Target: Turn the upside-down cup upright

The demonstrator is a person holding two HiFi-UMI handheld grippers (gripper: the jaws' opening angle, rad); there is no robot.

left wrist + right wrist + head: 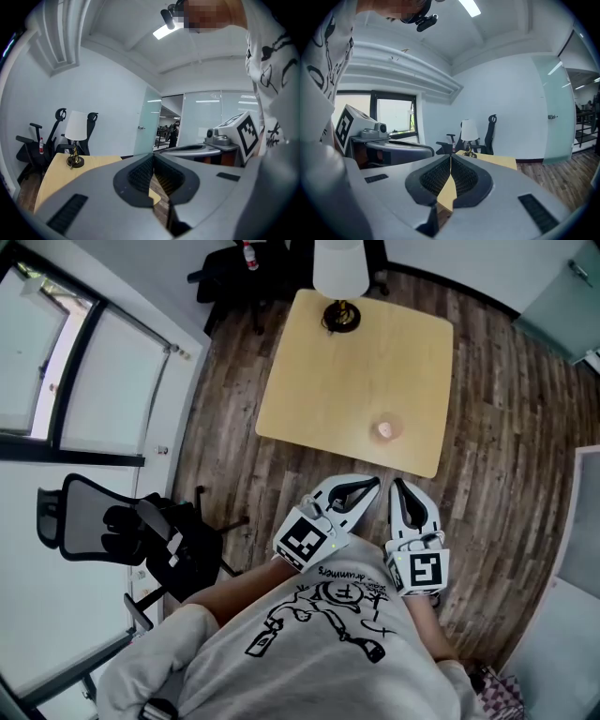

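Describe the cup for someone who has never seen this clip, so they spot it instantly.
Start at the square, light wooden table in the head view's middle. A white-shaded lamp stands at its far edge; the cup sits alone near its near right corner. It is small, pale and pinkish, the only other thing on the tabletop.

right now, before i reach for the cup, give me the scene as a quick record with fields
surface: wooden table on a plank floor
target: cup, small and pale, alone near the table's near edge; too small to tell which way up
other item: table lamp at the far edge
left: left hand-held gripper shut, empty, just short of the table
right: right hand-held gripper shut, empty, beside the left one
nearby: black office chair at the person's left
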